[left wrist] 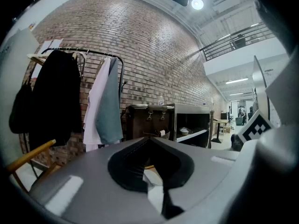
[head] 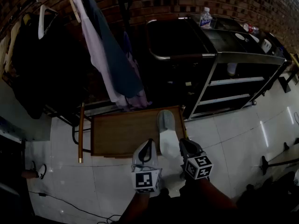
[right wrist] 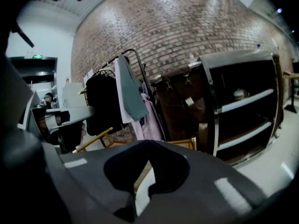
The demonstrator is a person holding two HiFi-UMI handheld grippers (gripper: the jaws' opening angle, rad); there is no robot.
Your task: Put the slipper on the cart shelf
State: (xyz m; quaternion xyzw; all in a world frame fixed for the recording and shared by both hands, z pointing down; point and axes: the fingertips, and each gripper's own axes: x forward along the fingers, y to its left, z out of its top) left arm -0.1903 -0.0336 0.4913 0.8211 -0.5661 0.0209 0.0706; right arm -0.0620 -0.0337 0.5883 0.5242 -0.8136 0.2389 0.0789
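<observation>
Soft pale slipper [head: 166, 133] on wooden table's [head: 117, 135] right edge, left gripper [head: 149, 144], right gripper [head: 183, 144] flanking heel, jaws clenched empty, open tile floor [head: 226, 134] beside.

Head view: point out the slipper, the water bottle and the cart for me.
slipper [head: 167, 135], head view, on its pale middle.
water bottle [head: 205, 18], head view, on its labelled body.
cart [head: 243, 58], head view, on the metal front rail of its top.

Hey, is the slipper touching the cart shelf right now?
Apart. The head view shows the slipper over the wooden table, well short of the cart shelves, with bare table edge between them.
</observation>
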